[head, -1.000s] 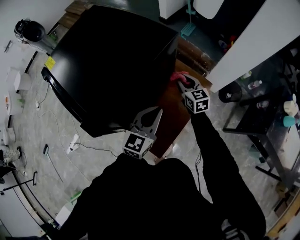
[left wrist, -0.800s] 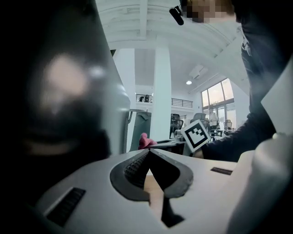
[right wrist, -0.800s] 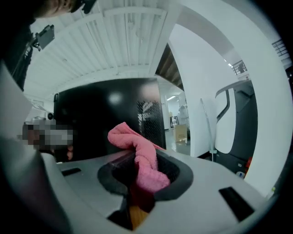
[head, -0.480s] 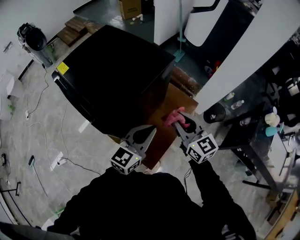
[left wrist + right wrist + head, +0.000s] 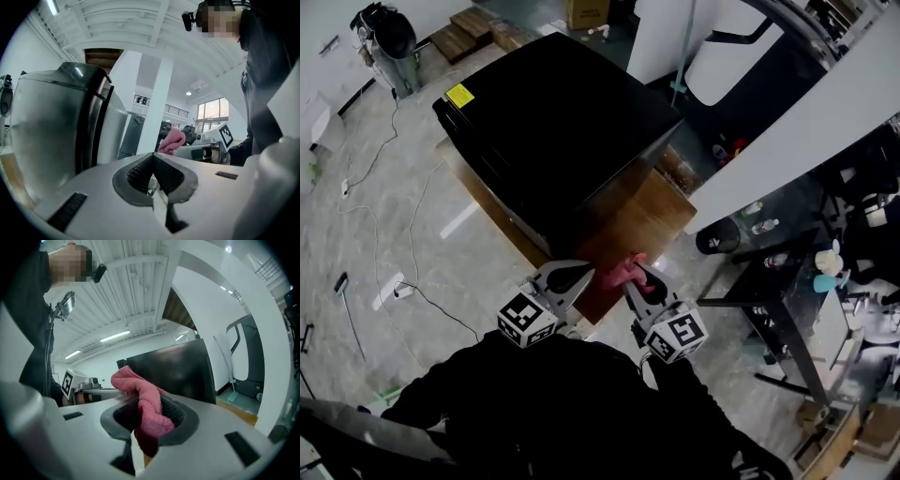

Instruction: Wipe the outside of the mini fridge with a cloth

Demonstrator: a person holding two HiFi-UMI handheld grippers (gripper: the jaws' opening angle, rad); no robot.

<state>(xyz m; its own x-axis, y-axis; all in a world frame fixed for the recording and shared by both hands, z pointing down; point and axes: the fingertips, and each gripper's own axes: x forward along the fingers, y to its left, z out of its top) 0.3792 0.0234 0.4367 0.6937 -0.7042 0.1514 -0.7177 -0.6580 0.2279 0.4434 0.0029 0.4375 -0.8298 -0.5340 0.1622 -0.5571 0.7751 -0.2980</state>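
Note:
The black mini fridge (image 5: 553, 122) stands on a wooden platform (image 5: 633, 230) on the floor. My right gripper (image 5: 635, 277) is shut on a pink cloth (image 5: 622, 273), held just off the fridge's near corner; the same cloth (image 5: 140, 404) hangs bunched between its pads with the fridge's dark side (image 5: 178, 371) behind. My left gripper (image 5: 576, 277) sits beside it, shut and empty, its ribbed pads (image 5: 140, 172) meeting. In the left gripper view the fridge (image 5: 61, 126) fills the left and the cloth (image 5: 171, 140) shows to the right.
Cables (image 5: 403, 253) and small items lie on the marble floor at left. A white pillar (image 5: 787, 131) and a dark metal rack (image 5: 787, 272) with bottles stand at right. A black and silver appliance (image 5: 384, 33) sits at far left.
Both grippers have drawn back from the fridge toward my body, the cloth leaving the fridge's side. The head view has shifted, so the fridge lies farther up.

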